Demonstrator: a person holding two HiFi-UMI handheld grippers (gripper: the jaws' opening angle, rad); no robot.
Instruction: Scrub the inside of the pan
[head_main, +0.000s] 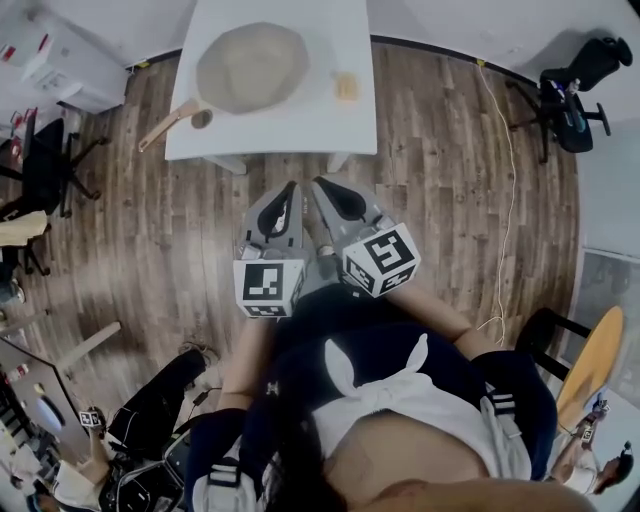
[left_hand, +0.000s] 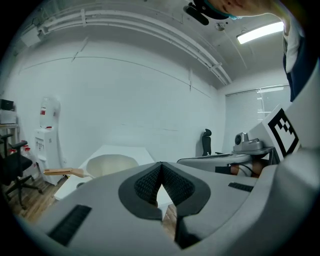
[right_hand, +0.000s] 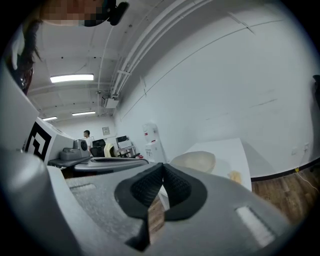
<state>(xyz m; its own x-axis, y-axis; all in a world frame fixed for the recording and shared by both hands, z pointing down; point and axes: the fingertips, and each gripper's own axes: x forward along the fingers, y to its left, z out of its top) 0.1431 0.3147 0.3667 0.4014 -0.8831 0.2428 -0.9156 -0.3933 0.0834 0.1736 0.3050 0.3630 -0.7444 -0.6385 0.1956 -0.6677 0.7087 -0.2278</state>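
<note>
A cream-coloured pan (head_main: 252, 66) with a wooden handle (head_main: 165, 125) lies on the white table (head_main: 300, 135), and a small yellow sponge (head_main: 346, 86) sits to its right. My left gripper (head_main: 291, 188) and right gripper (head_main: 319, 184) hover side by side over the wooden floor, short of the table's near edge. Both are shut with nothing between the pads. In the left gripper view the pan (left_hand: 111, 164) lies beyond the shut left gripper (left_hand: 161, 167). In the right gripper view the pan (right_hand: 195, 161) and sponge (right_hand: 234, 175) lie past the shut right gripper (right_hand: 162, 167).
A black office chair (head_main: 575, 95) stands at the far right and another chair (head_main: 45, 165) at the left. A water dispenser (left_hand: 46, 130) stands by the wall left of the table. A pale cable (head_main: 505, 170) runs across the floor on the right, near a yellow stool (head_main: 590, 365).
</note>
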